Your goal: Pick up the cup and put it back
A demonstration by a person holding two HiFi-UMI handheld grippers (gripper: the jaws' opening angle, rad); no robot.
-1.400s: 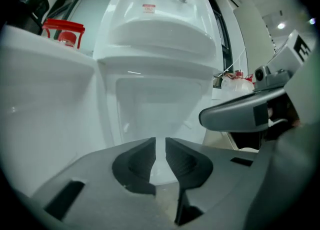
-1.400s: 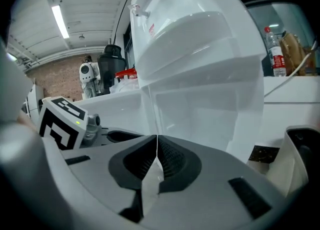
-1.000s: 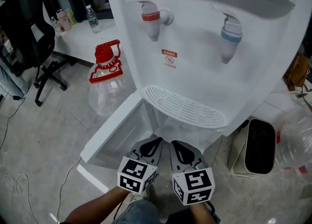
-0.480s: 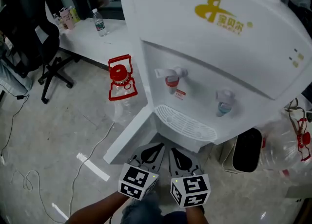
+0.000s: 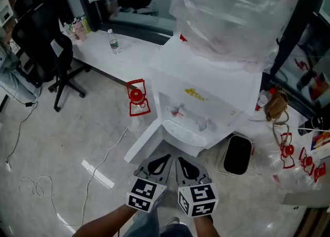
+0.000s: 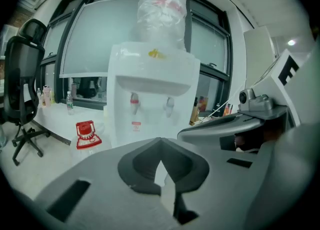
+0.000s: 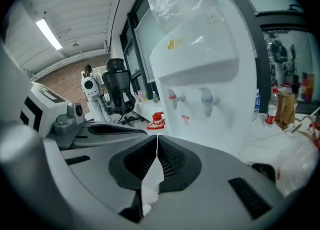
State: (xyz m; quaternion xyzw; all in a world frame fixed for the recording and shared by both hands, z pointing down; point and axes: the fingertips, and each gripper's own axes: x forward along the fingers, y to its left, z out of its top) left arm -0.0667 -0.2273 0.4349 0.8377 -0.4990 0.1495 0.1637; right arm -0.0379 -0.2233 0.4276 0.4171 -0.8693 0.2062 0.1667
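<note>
No cup shows in any view. My left gripper point(image 5: 164, 158) and right gripper point(image 5: 180, 161) hang side by side at the bottom of the head view, both shut with nothing between their fingers. They point at a white water dispenser point(image 5: 201, 97) a good step away, with a red tap and a blue tap above a drip grille. Its lower cabinet door point(image 5: 142, 144) stands open to the left. The left gripper point(image 6: 160, 141) and right gripper point(image 7: 157, 138) show closed tips in their own views, with the dispenser point(image 6: 150, 99) beyond them.
A plastic-wrapped bottle point(image 5: 232, 14) sits on top of the dispenser. An empty jug with a red cap point(image 5: 136, 99) stands at its left. A black office chair point(image 5: 46, 40) and white desk point(image 5: 124, 55) are at far left. A dark bin point(image 5: 237, 154) stands right; a cable point(image 5: 103, 164) lies on the floor.
The head view has pulled back and up: the dispenser went from filling the frame to standing small and whole. Both grippers stay shut and side by side.
</note>
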